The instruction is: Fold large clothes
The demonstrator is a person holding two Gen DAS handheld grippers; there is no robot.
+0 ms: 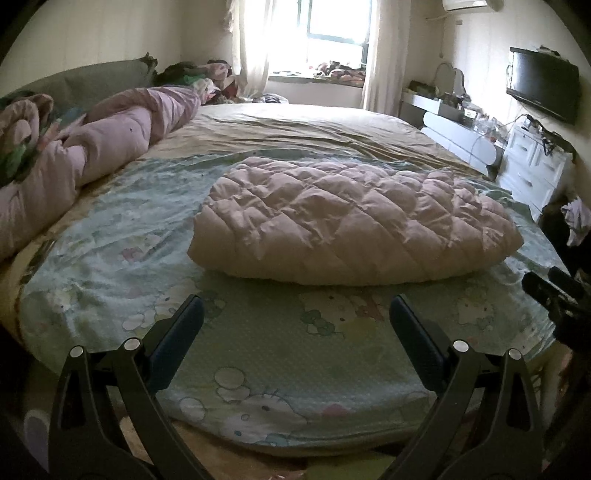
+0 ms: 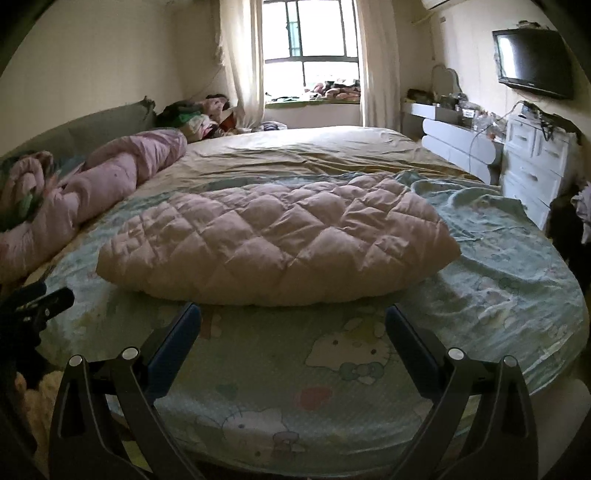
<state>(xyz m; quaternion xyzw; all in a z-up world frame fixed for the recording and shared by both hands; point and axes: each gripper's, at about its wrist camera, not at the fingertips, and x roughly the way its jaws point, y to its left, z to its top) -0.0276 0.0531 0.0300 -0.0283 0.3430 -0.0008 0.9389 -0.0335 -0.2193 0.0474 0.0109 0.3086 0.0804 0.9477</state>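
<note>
While unheld, quilted coat [image 1: 351, 218] beyond claw [image 1: 295, 317]

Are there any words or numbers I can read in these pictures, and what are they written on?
No text can be read in either view.
The printed sheet shows only cartoon cats, bows and hearts, no letters.
The wall TV has a dark screen; any brand mark on its frame is too small to read.
The air conditioner is cut off at the top edge, with no label showing.
The quilted garment shows no tag or writing.
</note>
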